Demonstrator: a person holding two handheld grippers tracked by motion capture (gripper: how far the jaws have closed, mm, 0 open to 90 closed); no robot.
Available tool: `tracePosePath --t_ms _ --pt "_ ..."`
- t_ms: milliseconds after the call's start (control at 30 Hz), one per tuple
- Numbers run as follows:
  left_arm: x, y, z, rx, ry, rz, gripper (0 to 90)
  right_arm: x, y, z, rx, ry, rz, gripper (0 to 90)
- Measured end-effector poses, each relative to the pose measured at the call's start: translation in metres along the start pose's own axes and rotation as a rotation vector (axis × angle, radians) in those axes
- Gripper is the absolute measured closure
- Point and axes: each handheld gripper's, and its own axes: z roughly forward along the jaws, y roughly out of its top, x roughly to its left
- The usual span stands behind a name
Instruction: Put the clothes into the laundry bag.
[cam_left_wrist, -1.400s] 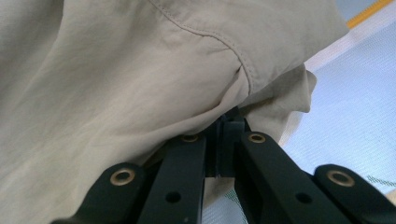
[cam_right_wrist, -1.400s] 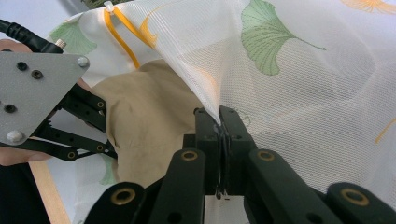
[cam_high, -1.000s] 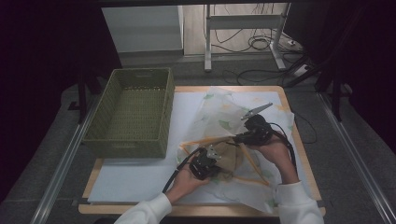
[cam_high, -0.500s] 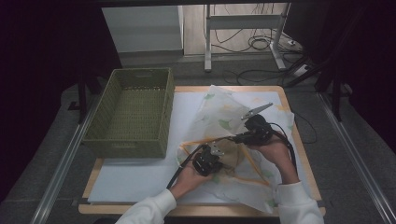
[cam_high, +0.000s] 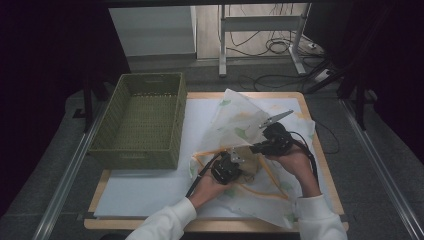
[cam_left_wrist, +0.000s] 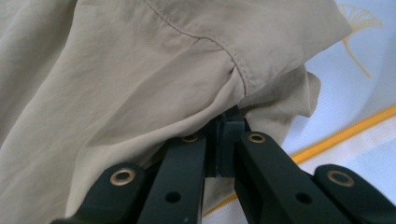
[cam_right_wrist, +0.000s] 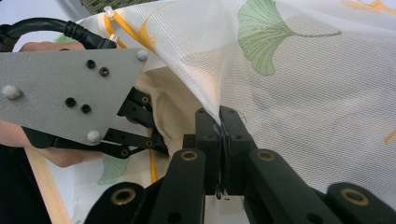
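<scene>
A white mesh bag with green leaf prints and a yellow trim lies on the table, its upper layer lifted. My right gripper is shut on the edge of that layer and holds it up. A beige garment sits at the bag's mouth, and my left gripper is shut on a fold of it. In the high view the left gripper is just left of the right gripper, with the garment between them. The right gripper view has the left gripper's grey plate close by, the garment behind it.
A green woven basket stands on the left part of the table. A white sheet covers the wooden board. Table legs and cables lie on the floor beyond the far edge.
My left gripper has edged a little up and to the right with the garment, toward the bag's mouth. The right gripper has kept still.
</scene>
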Motion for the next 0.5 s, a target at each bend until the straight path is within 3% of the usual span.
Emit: tracePosePath --t_ms 167,500 --pt "0.0027 0.0025 0.0014 0.001 -0.002 -0.002 90.0 0.0001 -0.0001 -0.0003 -0.002 0.000 0.000 86.4" --pt "0.0051 0.0088 0.0064 -0.019 0.035 0.007 90.0 -0.0005 -0.0002 -0.0007 -0.008 -0.002 0.003 86.4"
